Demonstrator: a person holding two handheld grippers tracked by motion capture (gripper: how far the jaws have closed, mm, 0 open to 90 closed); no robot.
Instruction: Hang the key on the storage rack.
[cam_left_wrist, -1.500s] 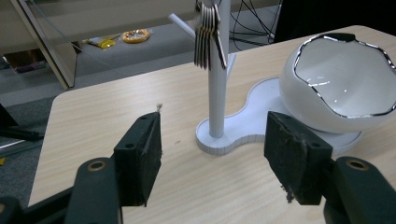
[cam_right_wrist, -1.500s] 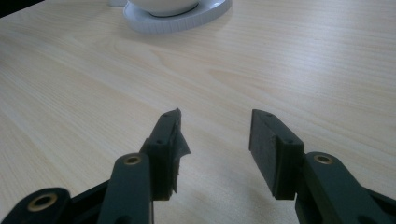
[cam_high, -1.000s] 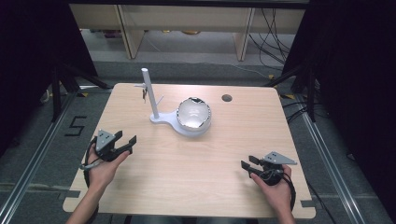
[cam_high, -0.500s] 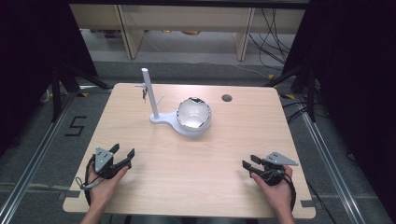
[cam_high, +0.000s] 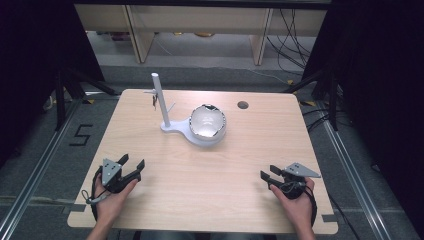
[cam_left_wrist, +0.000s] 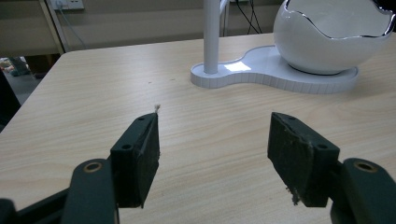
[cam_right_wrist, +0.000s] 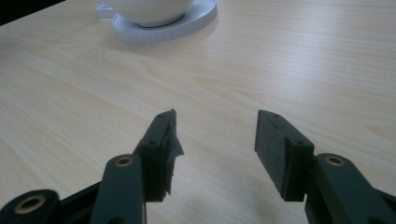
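**Both grippers idle, stand untouched**

The left gripper (cam_high: 131, 168) and right gripper (cam_high: 268, 177) rest low at the table's (cam_high: 240, 150) near edge, jaws apart, nothing between them; the right's have just been opening. The white bowl (cam_high: 207, 124) sits mid-table on its stand (cam_high: 170, 126), apparently empty. Approach slowly; the glossy bowl could slip.

Overhead plus two low tabletop (cam_high: 210, 200) close-ups

Wooden table (cam_high: 200, 190), white stand (cam_high: 172, 127), bowl (cam_high: 207, 124)
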